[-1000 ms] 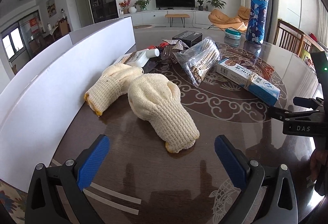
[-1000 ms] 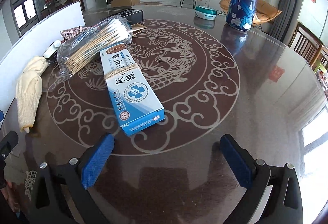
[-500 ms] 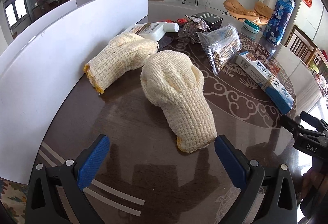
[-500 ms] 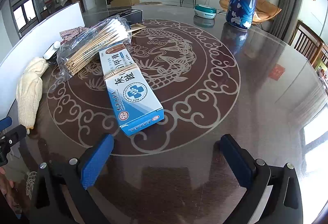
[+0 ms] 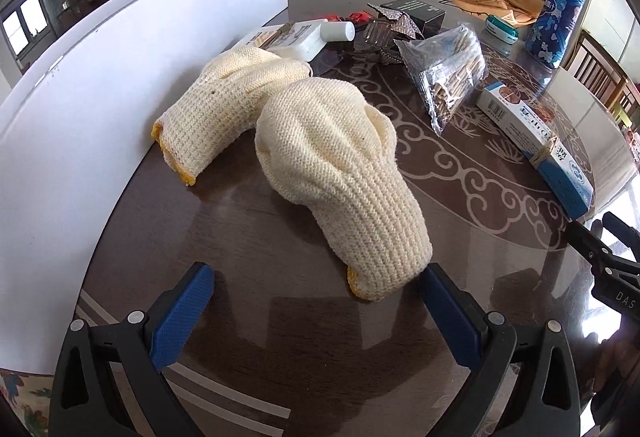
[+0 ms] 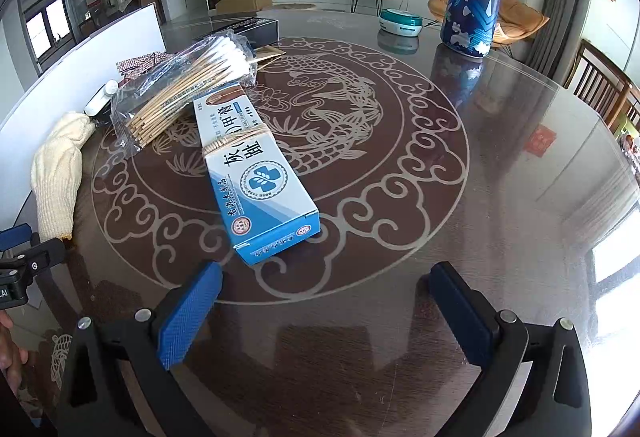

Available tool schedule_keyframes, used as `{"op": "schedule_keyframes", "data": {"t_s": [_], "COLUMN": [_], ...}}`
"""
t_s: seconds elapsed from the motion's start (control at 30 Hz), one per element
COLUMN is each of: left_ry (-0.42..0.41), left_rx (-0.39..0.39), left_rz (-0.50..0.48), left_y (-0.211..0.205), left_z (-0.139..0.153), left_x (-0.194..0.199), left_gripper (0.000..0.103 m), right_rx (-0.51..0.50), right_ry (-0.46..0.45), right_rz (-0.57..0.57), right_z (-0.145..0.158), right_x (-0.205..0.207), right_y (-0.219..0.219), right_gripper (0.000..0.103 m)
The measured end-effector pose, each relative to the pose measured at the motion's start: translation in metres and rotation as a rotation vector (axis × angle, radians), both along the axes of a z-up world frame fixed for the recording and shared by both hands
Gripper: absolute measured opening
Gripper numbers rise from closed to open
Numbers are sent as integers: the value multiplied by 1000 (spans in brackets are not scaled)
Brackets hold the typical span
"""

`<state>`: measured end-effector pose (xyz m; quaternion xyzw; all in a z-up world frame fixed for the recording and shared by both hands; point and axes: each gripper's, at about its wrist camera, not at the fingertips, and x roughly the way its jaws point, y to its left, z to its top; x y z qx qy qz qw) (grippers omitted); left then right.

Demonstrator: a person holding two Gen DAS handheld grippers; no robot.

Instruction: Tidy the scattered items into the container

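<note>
- The left claw [image 5: 316, 301] is spread wide and holds nothing. The near glove's [image 5: 340, 181] cuff lies just ahead of it, close to the right finger.
- Risk: closing from here could catch only the cuff edge, so the soft knit slips out or drags across the bench [image 5: 280, 277].
- The near glove's long axis runs from the cuff by the claw away towards the far glove [image 5: 224, 105], fingers pointing away.
- The right claw [image 6: 324, 313], also wide and empty, hovers short of the blue box [image 6: 260, 177], which lies lengthwise away.
</note>
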<state>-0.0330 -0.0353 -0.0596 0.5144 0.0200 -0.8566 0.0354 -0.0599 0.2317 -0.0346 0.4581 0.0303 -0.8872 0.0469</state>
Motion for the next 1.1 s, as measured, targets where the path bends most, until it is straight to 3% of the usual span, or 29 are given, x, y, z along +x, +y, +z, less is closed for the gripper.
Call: {"op": "schedule_keyframes", "data": {"t_s": [0.27,0.4,0.6,1.1], "left_ry": [-7,-10,-26,2], "left_rx": [-1,28,-3,-3], "left_rz": [21,-13,-47,-32], "left_y": [-21,-11,16,24], "left_z": [0,2,1,0], "left_x": [15,11,-8,-32], "left_gripper": [103,103,103,103], "right_rx": [0,0,0,1], "right_ry": [0,0,0,0], "right_rz": [0,0,0,0], "right_z": [0,0,0,0], "right_x": [0,0,0,0], "right_y": [0,0,0,0], "right_gripper": [103,103,103,103]}}
